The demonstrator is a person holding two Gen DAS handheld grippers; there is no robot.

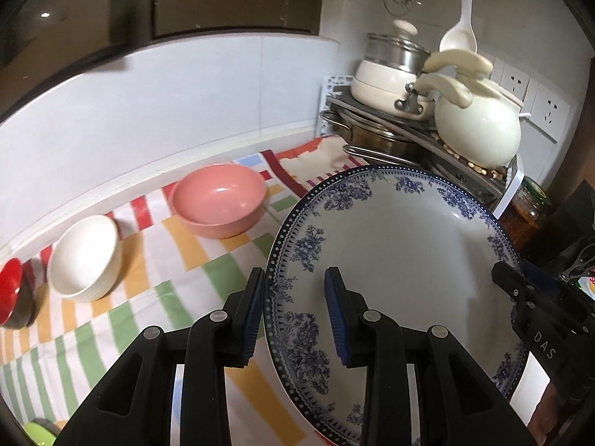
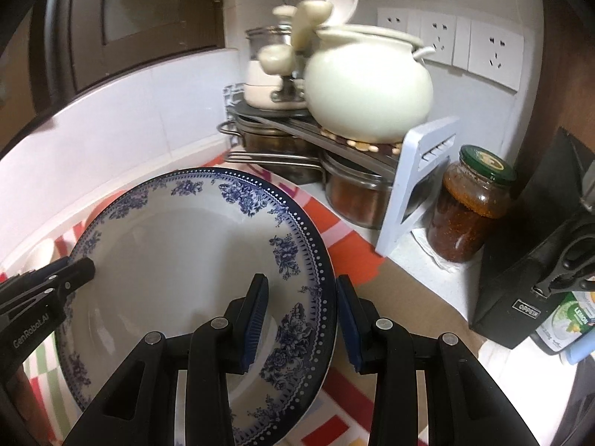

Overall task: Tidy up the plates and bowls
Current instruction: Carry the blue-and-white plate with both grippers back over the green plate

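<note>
The plate [image 1: 394, 260], white with a blue floral rim, is held off the cloth [image 1: 148, 282] by both grippers at once, tilted, with its far edge raised. The left gripper [image 1: 293, 316] is clamped on the plate's left rim, 1 pad under the rim and 1 inside the well; the right gripper [image 2: 301, 316] is clamped on the opposite rim in the same way. The step in hand is judged to be the carrying of the plate to its place, which is not yet reached.

The next move calls for both grips to be kept even, so that the plate is not twisted or let slip, and for a landing spot to be chosen clear of the 3 bowls: pink bowl [image 1: 219, 200], white bowl [image 1: 85, 256] and red bowl [image 1: 11, 290], lined up along the wall.

The counter is covered by a striped, checked cloth. A rack [image 2: 334, 141] with pots [image 2: 368, 85] is set in the corner, a jar [image 2: 468, 204] beside it, and sockets [image 2: 494, 55] are seen on the wall.
</note>
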